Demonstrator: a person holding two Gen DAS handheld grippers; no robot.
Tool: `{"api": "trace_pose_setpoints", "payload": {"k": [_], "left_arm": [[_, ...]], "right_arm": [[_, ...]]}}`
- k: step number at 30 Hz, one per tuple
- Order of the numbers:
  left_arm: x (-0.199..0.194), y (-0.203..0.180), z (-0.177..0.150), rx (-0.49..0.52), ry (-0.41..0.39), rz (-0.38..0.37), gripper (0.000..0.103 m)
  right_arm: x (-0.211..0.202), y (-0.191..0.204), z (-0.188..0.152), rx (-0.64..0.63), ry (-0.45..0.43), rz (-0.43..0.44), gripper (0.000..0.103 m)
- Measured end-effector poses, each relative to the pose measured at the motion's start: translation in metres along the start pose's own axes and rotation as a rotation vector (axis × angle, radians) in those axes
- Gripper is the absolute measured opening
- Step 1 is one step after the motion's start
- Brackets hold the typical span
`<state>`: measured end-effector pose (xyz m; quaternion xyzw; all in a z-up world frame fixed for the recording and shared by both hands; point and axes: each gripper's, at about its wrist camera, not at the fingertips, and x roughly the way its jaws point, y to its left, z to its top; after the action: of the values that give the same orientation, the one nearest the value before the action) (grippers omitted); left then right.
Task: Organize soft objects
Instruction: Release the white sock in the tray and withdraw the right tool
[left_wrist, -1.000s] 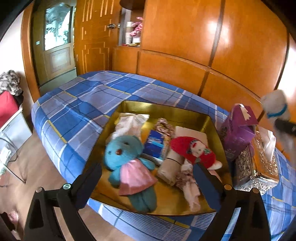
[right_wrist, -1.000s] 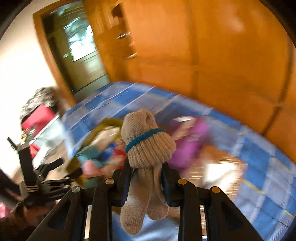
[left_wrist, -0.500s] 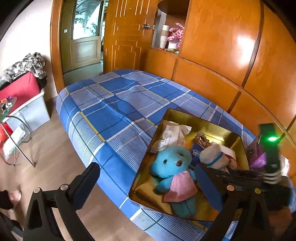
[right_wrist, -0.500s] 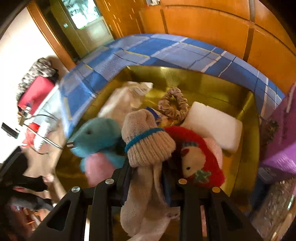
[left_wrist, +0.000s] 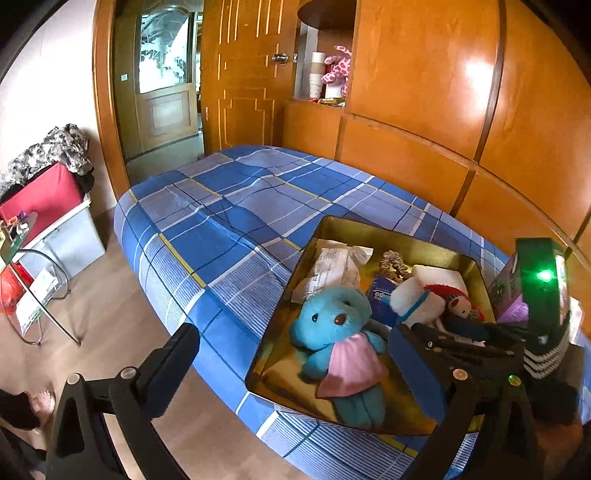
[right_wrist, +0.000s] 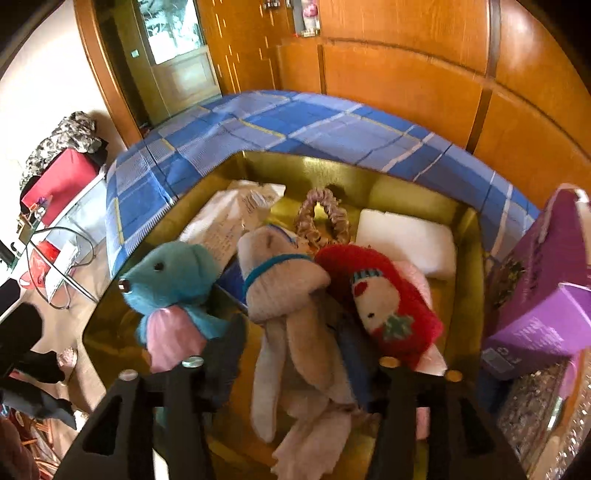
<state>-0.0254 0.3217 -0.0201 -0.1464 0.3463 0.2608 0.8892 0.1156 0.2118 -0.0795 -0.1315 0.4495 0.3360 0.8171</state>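
Note:
A beige rolled sock bundle (right_wrist: 284, 288) with a blue band lies in the gold tray (right_wrist: 465, 258), between a blue teddy in a pink dress (right_wrist: 173, 273) and a red plush (right_wrist: 388, 295). My right gripper (right_wrist: 291, 354) straddles the bundle's loose ends. Its jaws are opening and the pads stand clear of the cloth. In the left wrist view the bundle (left_wrist: 413, 302) sits just past the right gripper (left_wrist: 461, 332), beside the teddy (left_wrist: 332, 314). My left gripper (left_wrist: 295, 369) hovers wide open at the tray's (left_wrist: 332, 225) near corner, holding nothing.
A scrunchie (right_wrist: 321, 218), a white pad (right_wrist: 406, 236) and a plastic packet (right_wrist: 229, 221) fill the tray's far side. A purple box (right_wrist: 543, 280) and a glittery tissue box (right_wrist: 535, 406) stand to its right. The blue plaid bed (left_wrist: 229, 206) stretches left; a glass table (left_wrist: 33, 258) stands on the floor.
My right gripper came down over the tray with the sock bundle and spread its jaws; the bundle now rests in the tray. The left gripper drifted, putting the tray at lower right.

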Motion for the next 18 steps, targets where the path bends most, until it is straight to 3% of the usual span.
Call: {"api": "trace_pose_setpoints", "payload": {"k": [1,8,18], "left_arm": [[-0.002,-0.001,0.0,0.0,-0.007,-0.002,0.103],[-0.016,-0.014,-0.002,0.021,-0.041,-0.025,0.103],[-0.039,-0.076,-0.015,0.109,-0.082,-0.124,0.103]], "right_arm": [[-0.005,0.002,0.0,-0.001,-0.017,-0.003,0.069],[-0.044,-0.003,-0.011,0.022,-0.123,-0.059,0.069],[-0.133,-0.047,-0.061,0.158,-0.307,-0.297,0.069]]}}
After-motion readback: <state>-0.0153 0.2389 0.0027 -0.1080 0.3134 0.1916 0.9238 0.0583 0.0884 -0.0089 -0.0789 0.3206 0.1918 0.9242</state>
